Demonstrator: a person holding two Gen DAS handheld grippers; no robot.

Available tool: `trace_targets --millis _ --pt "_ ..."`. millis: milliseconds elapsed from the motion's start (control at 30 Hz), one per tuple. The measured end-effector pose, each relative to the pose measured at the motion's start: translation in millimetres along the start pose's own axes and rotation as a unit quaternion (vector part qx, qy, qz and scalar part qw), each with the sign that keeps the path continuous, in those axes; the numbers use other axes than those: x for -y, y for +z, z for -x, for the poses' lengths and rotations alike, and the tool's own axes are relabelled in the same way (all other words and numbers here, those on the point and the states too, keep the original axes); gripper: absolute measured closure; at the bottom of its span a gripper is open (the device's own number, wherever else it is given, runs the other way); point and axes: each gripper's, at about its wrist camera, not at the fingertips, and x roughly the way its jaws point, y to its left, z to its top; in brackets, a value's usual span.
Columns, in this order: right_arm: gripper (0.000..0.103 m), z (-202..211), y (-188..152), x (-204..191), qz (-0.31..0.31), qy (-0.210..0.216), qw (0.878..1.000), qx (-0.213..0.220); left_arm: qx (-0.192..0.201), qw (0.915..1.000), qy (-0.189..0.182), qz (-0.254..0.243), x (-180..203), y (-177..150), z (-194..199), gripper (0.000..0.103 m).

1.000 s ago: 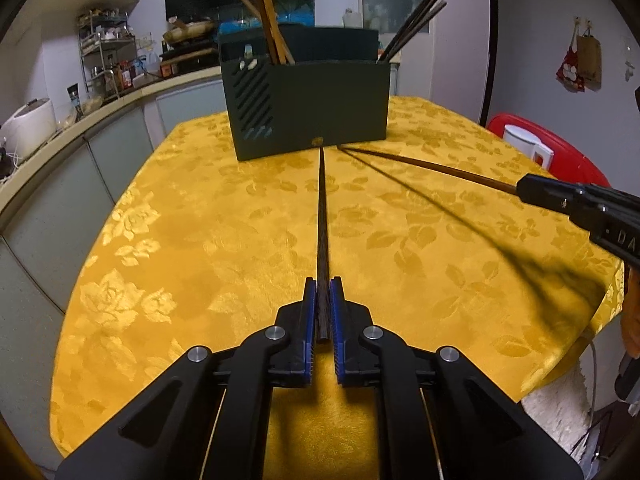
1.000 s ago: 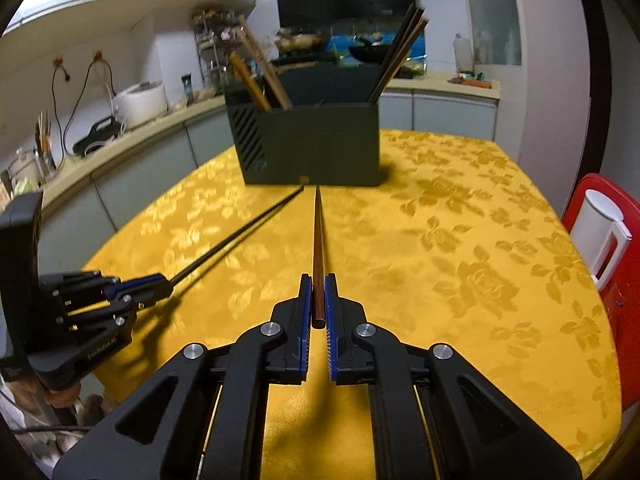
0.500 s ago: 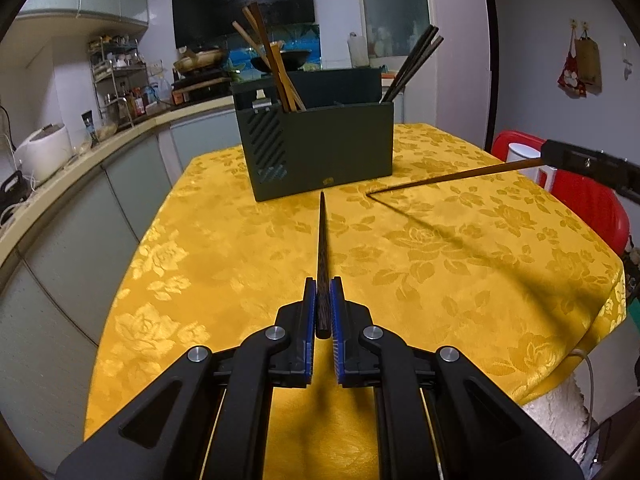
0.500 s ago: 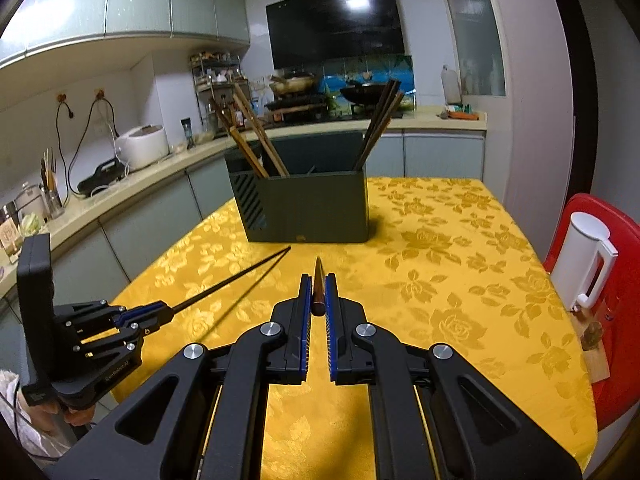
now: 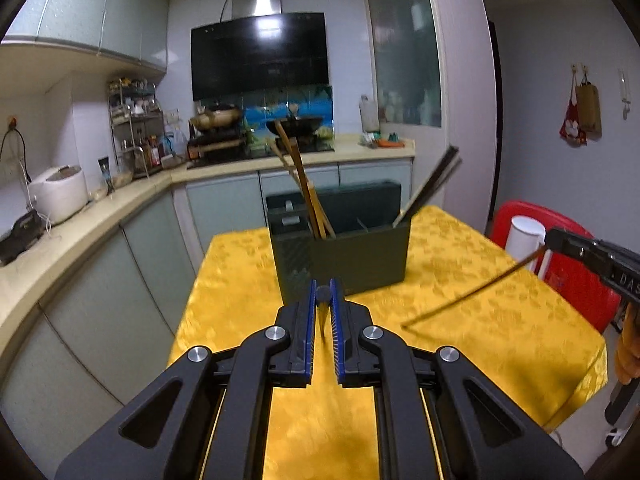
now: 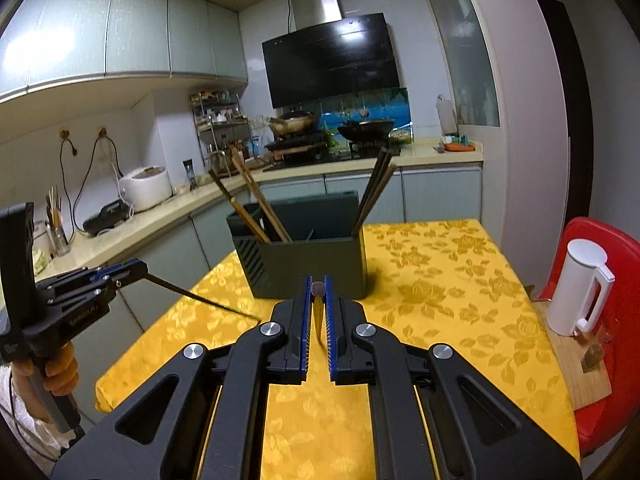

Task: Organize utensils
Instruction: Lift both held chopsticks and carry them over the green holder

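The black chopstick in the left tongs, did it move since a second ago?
Yes. The black chopstick lifted off the yellow tablecloth and now tilts downward, its tip short of the green holder.

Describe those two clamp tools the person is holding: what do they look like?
Both are matte black plastic with angular cut-out arms and round silver screws. The left gripper and right gripper each have blue ribbed pads inside their fingers. Small pale lettering marks their sides, and the handle is grey.

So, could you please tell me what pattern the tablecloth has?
A golden-yellow tablecloth with a rose pattern, clearest in the right wrist view.
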Motion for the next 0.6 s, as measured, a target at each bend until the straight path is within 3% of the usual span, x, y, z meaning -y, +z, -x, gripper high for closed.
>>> trace_targets --millis 600 --pt "0.096 -1.0 25.3 -8.3 0.008 0.006 1.0 0.011 0.013 0.9993 0.034 0.008 8.5 35.2 4.1 0.096"
